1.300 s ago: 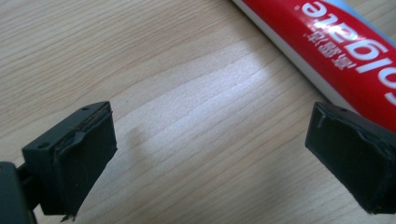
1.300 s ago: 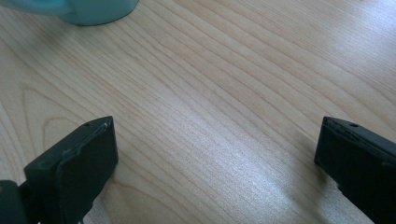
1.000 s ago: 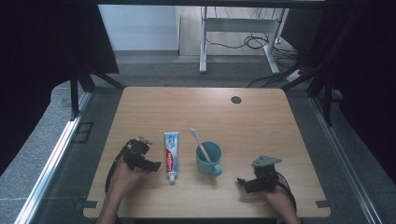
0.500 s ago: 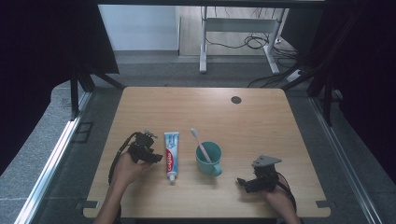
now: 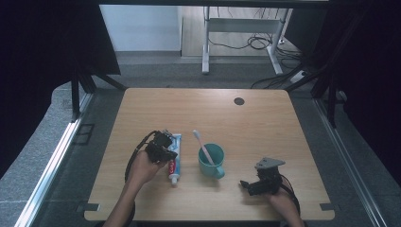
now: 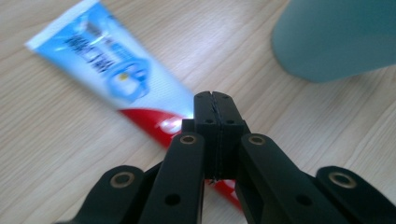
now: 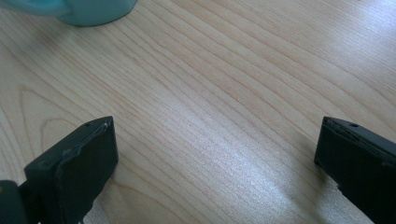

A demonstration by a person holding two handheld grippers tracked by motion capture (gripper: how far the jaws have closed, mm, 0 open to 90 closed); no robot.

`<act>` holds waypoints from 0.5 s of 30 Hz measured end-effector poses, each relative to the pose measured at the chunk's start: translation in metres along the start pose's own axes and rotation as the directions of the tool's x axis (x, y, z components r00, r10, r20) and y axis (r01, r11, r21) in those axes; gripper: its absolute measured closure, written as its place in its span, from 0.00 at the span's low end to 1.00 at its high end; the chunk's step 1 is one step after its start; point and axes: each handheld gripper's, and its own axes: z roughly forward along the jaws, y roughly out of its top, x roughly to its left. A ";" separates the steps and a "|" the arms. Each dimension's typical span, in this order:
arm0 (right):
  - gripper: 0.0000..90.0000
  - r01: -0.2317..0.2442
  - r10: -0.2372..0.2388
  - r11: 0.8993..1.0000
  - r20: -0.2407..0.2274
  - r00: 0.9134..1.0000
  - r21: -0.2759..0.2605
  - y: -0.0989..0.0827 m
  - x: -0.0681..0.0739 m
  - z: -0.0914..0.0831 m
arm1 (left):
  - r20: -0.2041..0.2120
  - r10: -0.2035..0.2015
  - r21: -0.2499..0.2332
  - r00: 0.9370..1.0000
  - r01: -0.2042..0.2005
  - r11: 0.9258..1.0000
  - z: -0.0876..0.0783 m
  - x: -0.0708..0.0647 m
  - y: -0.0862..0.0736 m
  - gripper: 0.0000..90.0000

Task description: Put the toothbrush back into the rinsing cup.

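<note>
A blue, white and red toothpaste tube (image 5: 174,158) (image 6: 107,70) lies flat on the wooden table (image 5: 265,123), left of a teal cup (image 5: 211,161) (image 6: 341,37) (image 7: 88,11). A white toothbrush (image 5: 201,144) leans in the cup. My left gripper (image 5: 168,152) (image 6: 215,100) hovers just over the tube's red end. Its jaws have just been closing and now meet with nothing between them. My right gripper (image 5: 246,184) (image 7: 217,154) rests on the table right of the cup, jaws wide apart over bare wood.
A dark round hole (image 5: 239,101) sits near the table's far edge. Behind the table stands a metal desk frame (image 5: 206,47) with cables on the floor.
My left hand has moved right and a little up, from beside the tube to over it. Its jaws have gone from wide apart to closed. The right hand has stayed still.
</note>
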 end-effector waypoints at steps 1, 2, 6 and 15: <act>0.00 0.000 0.000 1.000 0.000 1.000 0.000 0.000 0.000 0.000 | 0.003 0.000 0.005 1.000 0.000 1.000 0.003 -0.002 0.001 1.00; 0.00 0.000 0.000 1.000 0.000 1.000 0.000 0.000 0.000 0.000 | 0.006 0.003 0.011 1.000 -0.003 1.000 0.005 -0.004 0.002 1.00; 0.00 0.000 0.000 1.000 0.000 1.000 0.000 0.000 0.000 0.000 | 0.022 0.011 0.029 1.000 -0.011 1.000 0.015 -0.009 0.003 1.00; 0.00 0.000 0.000 1.000 0.000 1.000 0.000 0.000 0.000 0.000 | 0.078 -0.020 0.025 0.997 0.018 1.000 0.021 -0.007 -0.005 1.00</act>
